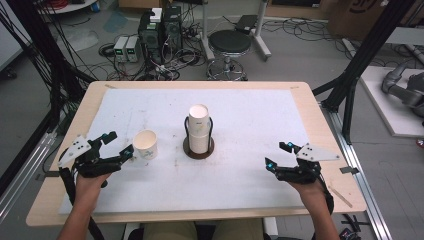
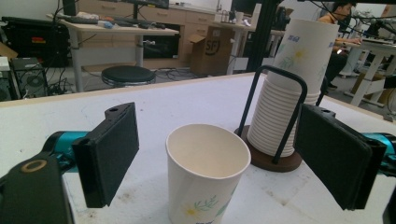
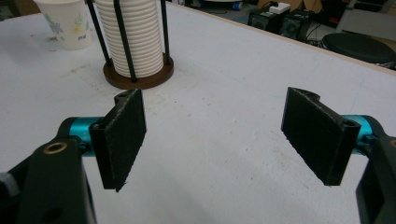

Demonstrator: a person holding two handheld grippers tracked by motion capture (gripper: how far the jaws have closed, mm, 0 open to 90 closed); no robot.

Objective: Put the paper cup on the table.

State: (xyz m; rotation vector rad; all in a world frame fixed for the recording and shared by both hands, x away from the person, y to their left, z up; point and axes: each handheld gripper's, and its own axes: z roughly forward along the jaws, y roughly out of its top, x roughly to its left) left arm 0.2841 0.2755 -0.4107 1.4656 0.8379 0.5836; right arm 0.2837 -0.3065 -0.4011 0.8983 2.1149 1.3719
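A single white paper cup (image 1: 145, 145) with a flower print stands upright on the white mat, left of centre. My left gripper (image 1: 119, 144) is open just left of it. In the left gripper view the cup (image 2: 208, 172) stands between and just ahead of the wide-apart pads (image 2: 109, 151), and neither pad presses it. A tall stack of paper cups (image 1: 199, 127) sits in a black wire holder on a round brown base (image 1: 198, 149) at mid-table. My right gripper (image 1: 278, 155) is open at the front right with nothing between its jaws, and its own view shows the stack (image 3: 137, 46) farther off.
The white mat (image 1: 250, 115) covers most of the wooden table (image 1: 320, 130). Beyond the far edge are a black stool (image 1: 229, 42), computer boxes (image 1: 160, 32) and loose cables on the floor. A black frame post (image 1: 350, 85) rises at the right.
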